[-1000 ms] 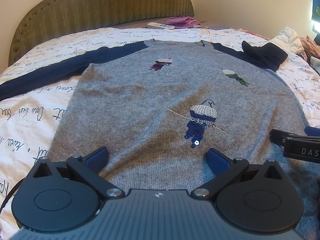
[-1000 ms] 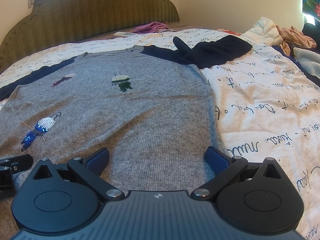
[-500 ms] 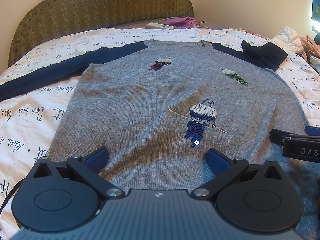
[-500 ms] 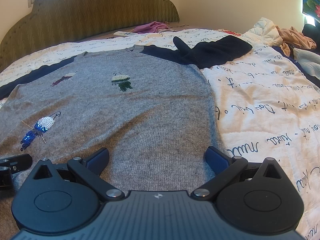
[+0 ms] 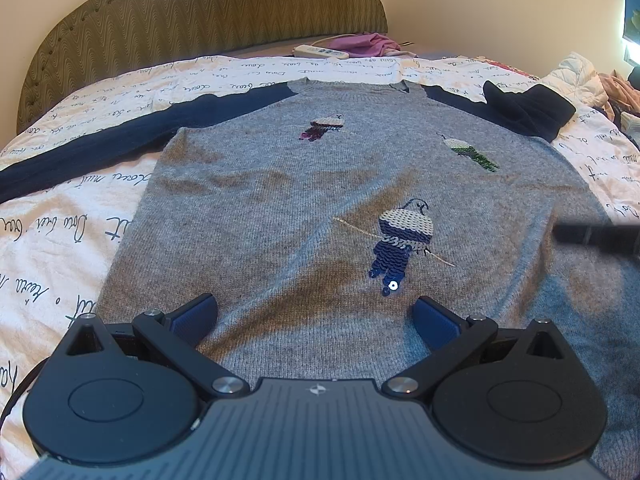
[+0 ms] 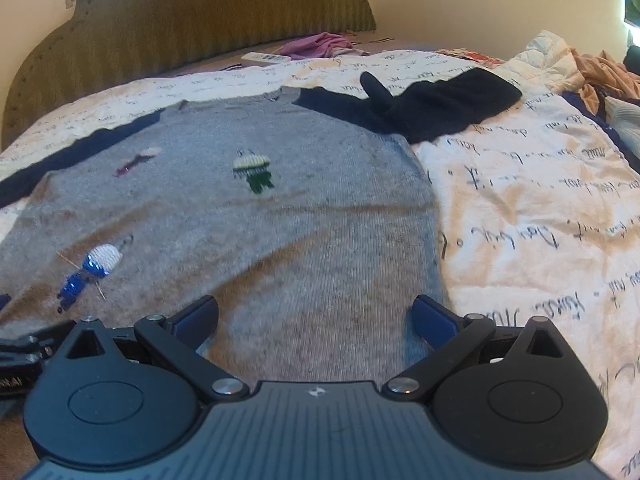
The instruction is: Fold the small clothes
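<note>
Left tongs: my left gripper (image 5: 315, 312) stood wide open, its blue pads (image 5: 196, 314) spread far apart and nothing between them; whether they touched the knit below I could not tell.
Right tongs: my right gripper (image 6: 315, 313) was spread just as wide, empty, with its right-hand pad (image 6: 434, 314) over the sweater's side edge.
Sweater: the grey sweater (image 5: 320, 192) lay flat and face up on the bed straight ahead of both tongs, hem nearest me, neckline at the far end.
Sleeves: the navy left sleeve (image 5: 100, 136) stretched out far to the left of my left tongs; the navy right sleeve (image 6: 436, 100) lay bunched ahead and to the right of my right tongs.
Sequin birds: a blue-and-cream one (image 5: 400, 240) sat just ahead of my left tongs' right pad, a green one (image 6: 254, 170) further ahead, a purple one (image 5: 322, 128) near the collar.
Other gripper in view: a blurred dark part of my right tool (image 5: 596, 236) showed to the right of my left tongs.
Writing: the white bedsheet (image 6: 520, 208) carried dark handwritten script all over, not legible; a logo mark on each tool body, no readable words.
Beyond: a green padded headboard (image 5: 208, 12), a white power strip (image 5: 320, 52) and a pink cloth (image 5: 364, 42) at the far end.
</note>
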A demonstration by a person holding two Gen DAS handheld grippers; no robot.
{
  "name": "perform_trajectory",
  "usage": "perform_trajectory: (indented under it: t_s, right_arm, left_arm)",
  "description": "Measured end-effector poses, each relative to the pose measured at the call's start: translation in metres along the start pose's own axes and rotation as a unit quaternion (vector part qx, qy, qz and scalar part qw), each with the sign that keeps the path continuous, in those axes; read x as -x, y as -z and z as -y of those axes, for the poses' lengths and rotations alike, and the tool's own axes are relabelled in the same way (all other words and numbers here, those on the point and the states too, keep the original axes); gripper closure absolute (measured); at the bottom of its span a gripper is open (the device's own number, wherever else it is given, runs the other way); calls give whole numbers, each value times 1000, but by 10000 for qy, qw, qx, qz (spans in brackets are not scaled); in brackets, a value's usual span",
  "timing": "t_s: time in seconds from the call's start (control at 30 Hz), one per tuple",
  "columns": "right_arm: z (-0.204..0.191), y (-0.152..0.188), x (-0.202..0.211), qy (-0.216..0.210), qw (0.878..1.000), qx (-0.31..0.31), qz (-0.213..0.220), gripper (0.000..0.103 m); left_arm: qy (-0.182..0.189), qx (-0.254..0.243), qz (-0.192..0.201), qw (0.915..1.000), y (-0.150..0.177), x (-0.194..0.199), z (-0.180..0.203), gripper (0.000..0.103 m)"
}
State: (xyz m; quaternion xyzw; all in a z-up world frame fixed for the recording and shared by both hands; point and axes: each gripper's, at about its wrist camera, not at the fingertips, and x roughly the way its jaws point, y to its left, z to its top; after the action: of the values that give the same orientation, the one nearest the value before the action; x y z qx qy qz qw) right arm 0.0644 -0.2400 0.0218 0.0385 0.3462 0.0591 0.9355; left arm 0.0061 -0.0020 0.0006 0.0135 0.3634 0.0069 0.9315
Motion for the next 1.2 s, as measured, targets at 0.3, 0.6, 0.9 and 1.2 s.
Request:
perform_trajectory:
  t_s: [0.3, 0.6, 0.9, 1.2]
  right_arm:
    - [145, -120, -45, -758, 9896, -1004, 701, 0]
    - [311, -168, -146, -701, 9256, -3573, 1033, 0]
    - [331, -173, -213, -739, 9222, -3705, 827, 52]
    - [307, -185, -187, -551, 9358, -3249, 1256, 96]
  left_arm:
    - [26, 22, 12, 10000, -1, -2, -2, 0]
    - [13, 32, 21, 10000, -1, -3, -1, 0]
    - [26, 40, 23, 10000, -2, -4, -1, 0]
    - [40, 67, 31, 10000, -3, -5, -2, 0]
